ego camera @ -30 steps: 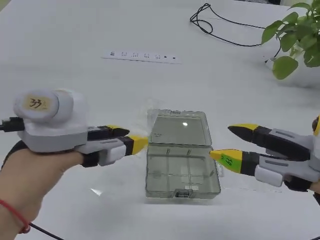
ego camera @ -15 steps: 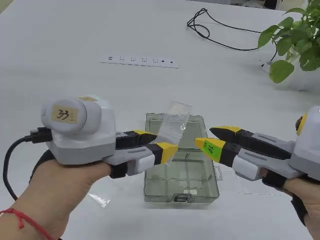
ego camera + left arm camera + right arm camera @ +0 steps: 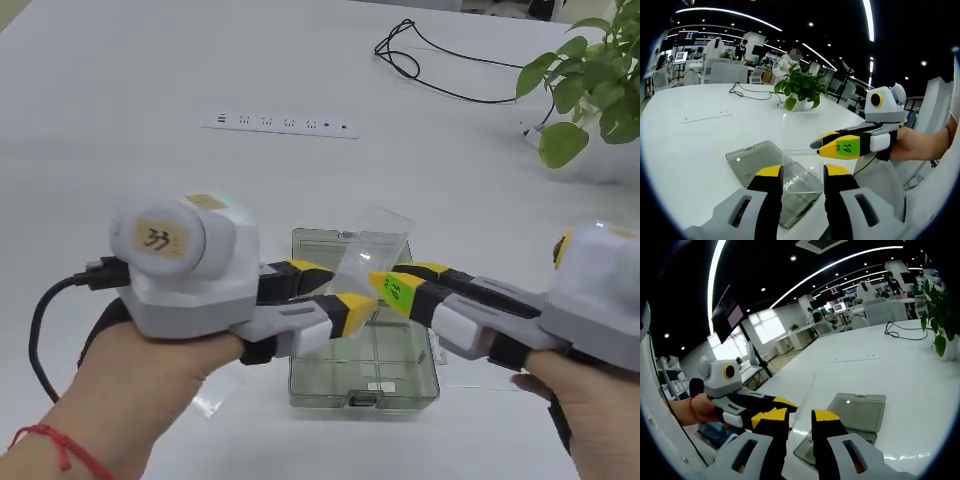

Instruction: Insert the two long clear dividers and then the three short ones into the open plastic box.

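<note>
**Head view:** power strip [image 3: 280, 123] upper centre, cable [image 3: 430, 55] at top and plant [image 3: 585, 80] upper right are all seen well apart from the box [image 3: 365, 375], lower centre on the table [image 3: 120, 90]. Above the box, left gripper [image 3: 333, 287] & right gripper [image 3: 405, 276] are seen tip to tip. The divider [image 3: 372, 240] is held tilted between them, over the box, not in it. Bare table is left all round.

**Left gripper view:** the divider [image 3: 801, 150] is seen face-on, clamped by its side edges in the left jaws. The right gripper [image 3: 822, 144] comes in from the right.

**Right gripper view:** the divider [image 3: 807, 392] is seen edge-on, as a thin line in the gap betw. the right jaws. These are parted wider than the sheet. The left gripper [image 3: 782, 402] is centre left, the box [image 3: 860, 410] lower right.
</note>
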`<state>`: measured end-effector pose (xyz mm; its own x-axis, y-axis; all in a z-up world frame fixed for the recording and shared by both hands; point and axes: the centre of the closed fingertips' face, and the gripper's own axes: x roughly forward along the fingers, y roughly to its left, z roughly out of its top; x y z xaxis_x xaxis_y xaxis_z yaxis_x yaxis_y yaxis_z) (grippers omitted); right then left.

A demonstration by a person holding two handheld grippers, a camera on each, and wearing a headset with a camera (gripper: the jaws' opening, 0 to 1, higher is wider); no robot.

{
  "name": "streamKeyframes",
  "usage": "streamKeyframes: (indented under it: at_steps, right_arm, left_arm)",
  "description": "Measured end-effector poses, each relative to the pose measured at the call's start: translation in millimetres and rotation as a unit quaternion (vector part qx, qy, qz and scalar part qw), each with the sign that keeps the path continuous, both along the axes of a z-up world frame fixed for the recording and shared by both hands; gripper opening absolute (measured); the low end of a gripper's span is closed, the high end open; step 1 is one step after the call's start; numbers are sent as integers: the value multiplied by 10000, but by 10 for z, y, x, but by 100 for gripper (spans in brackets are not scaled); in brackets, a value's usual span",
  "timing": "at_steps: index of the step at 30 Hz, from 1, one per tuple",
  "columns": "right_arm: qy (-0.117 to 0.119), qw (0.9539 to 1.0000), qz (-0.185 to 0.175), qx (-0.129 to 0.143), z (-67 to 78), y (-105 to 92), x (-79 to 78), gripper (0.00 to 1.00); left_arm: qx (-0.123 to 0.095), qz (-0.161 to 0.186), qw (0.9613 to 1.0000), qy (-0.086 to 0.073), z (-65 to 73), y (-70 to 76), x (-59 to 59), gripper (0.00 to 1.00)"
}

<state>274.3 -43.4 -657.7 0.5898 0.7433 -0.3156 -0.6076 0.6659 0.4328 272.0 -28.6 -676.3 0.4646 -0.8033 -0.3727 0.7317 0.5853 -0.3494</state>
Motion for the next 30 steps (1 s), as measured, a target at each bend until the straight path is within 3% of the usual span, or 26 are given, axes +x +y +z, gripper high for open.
streamKeyframes:
  at_steps: [5, 8, 10, 11, 13, 16, 20, 30]
  right_arm:
    - [159, 9998, -82, 61, -39, 2, -3, 15]
    - [285, 9993, -183, 172, -41, 18, -8, 8]
    - [349, 9989, -243, 201, -28, 8, -12, 7]
    - [333, 9989, -246, 202, -23, 11, -10, 7]
    - [347, 9988, -289, 205, -29, 16, -6, 7]
    - [370, 9987, -282, 188, -35, 23, -7, 7]
    - [392, 9987, -256, 183, -23, 18, 4, 7]
    - [411, 9984, -374, -80, -24, -102, 99, 7]
  left_arm:
    - [-5, -39, 10000, -49, 23, -14, -8, 30]
    - [44, -54, 9999, -78, 8, -23, -9, 29]
    - [396, 117, 9991, -112, -76, 90, 46, 13]
    - [202, 101, 9996, -171, -43, 60, 57, 11]
    - [-326, 122, 9993, 131, 42, -24, 20, 21]
    - [34, -69, 9999, -72, -10, -28, -25, 26]
    - [-74, -75, 9999, 25, -17, -43, -41, 29]
    - [-17, -346, 9992, -213, -61, 45, -100, 42]
